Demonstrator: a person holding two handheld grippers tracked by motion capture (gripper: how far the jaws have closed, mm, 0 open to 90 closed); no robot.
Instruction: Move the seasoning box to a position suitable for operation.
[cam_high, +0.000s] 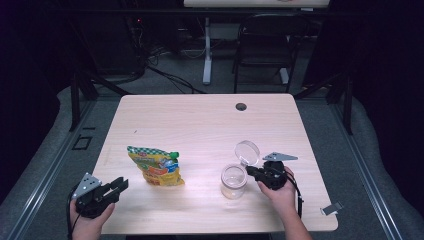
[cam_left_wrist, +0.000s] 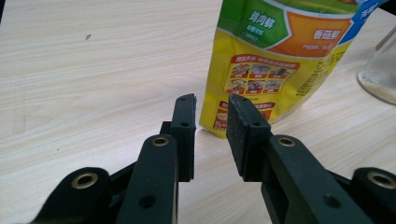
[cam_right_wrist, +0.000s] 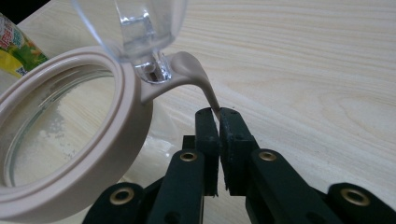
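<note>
Right claw clamped on jar tab; left claw apart, pouch just ahead.

yellow pouch, Chinese print "香菇鲜"

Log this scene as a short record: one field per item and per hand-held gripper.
jar: clear glass jar with beige rim, upright on the table, a little pale powder inside
lid: clear lid flipped open, standing up
tab: beige tab on the rim
pouch: yellow-green pouch lying left of jar
right hand-held gripper: shut on tab
left hand-held gripper: open, just short of pouch's bottom corner
</note>
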